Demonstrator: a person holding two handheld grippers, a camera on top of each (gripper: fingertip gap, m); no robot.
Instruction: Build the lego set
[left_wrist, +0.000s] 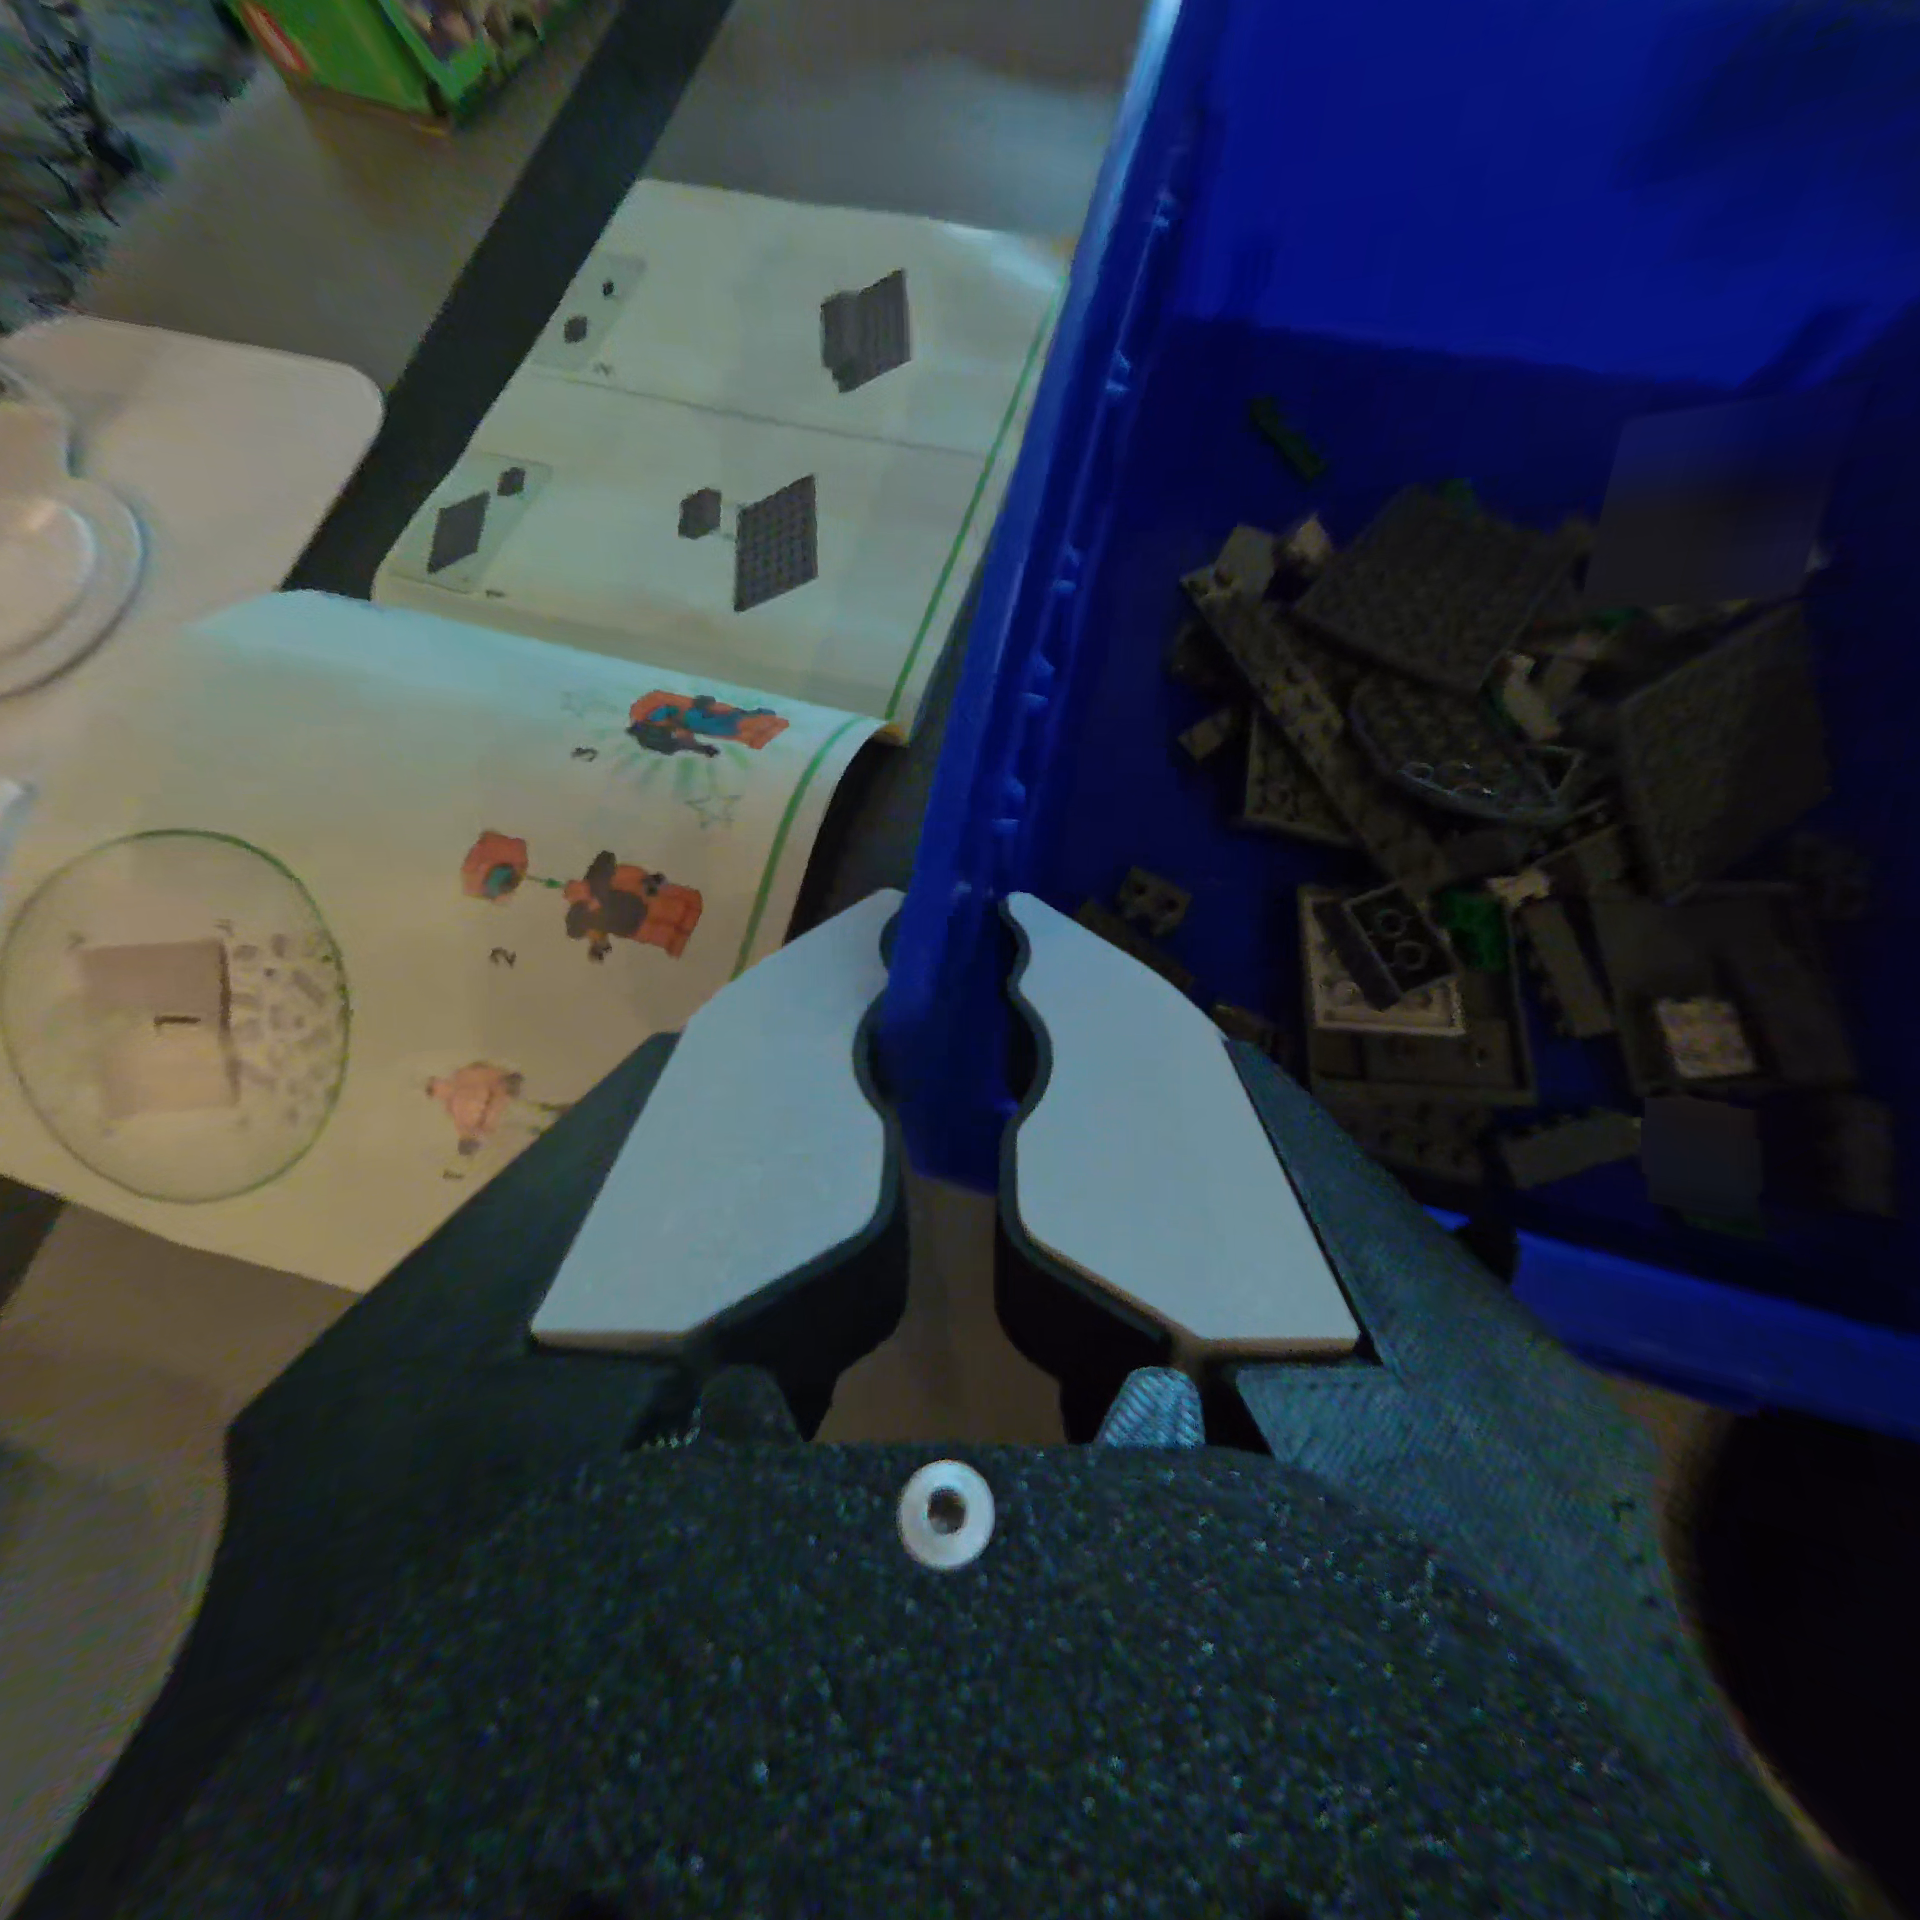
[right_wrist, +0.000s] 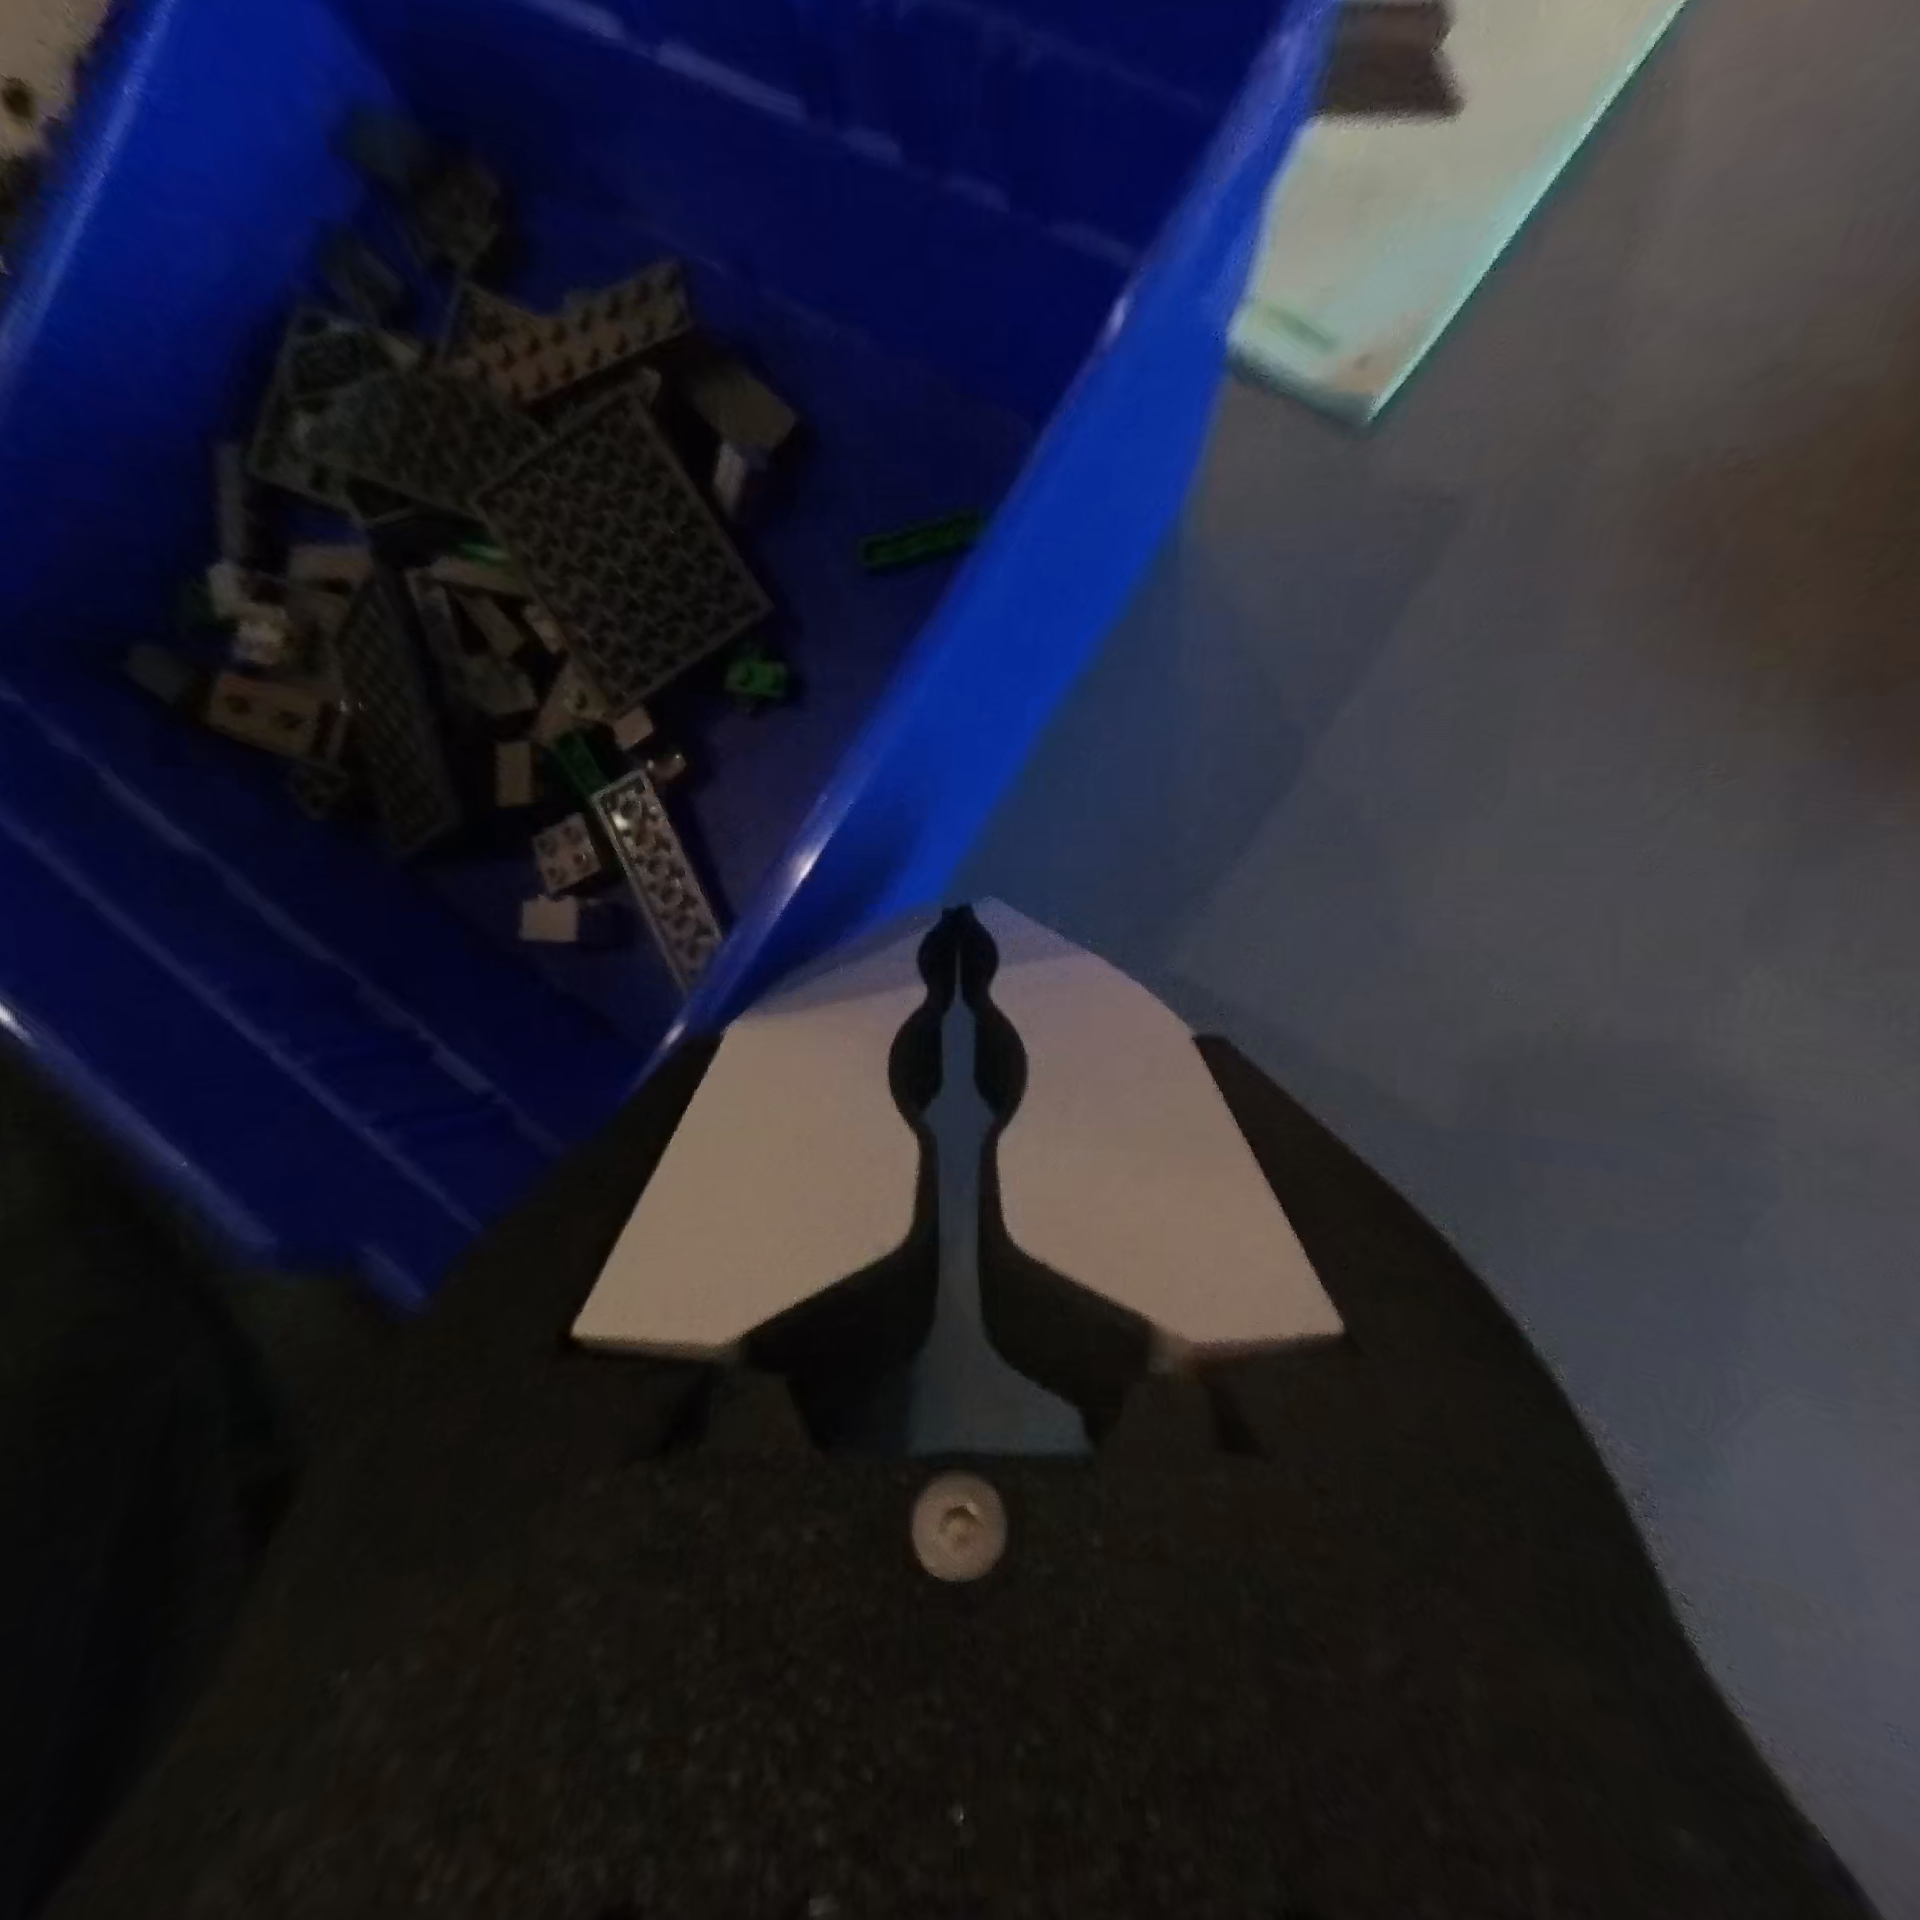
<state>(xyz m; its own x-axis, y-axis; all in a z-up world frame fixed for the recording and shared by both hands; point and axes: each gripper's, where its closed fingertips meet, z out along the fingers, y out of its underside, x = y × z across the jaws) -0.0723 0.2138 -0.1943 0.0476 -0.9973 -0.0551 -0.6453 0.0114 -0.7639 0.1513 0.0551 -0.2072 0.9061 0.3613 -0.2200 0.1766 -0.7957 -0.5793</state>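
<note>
Left gripper (left_wrist: 945, 914): fingers apart, straddling the near wall of the blue bin (left_wrist: 966, 790), whether the pads touch the wall cannot be told. Right gripper (right_wrist: 964, 914): fingertips together with nothing between them, poised at the bin's outer rim over the grey table (right_wrist: 1507, 935). Lego pieces (left_wrist: 1507, 831), mostly dark grey plates and bricks with a few green bits, lie heaped on the bin floor; the open instruction booklet (left_wrist: 727, 436) lies on the table just beside the bin.

Blue bin (left_wrist: 1455, 208) runs off your 1 o'clock edge | green box (left_wrist: 395, 52) cropped at 11 | right view motion-blurred.
</note>
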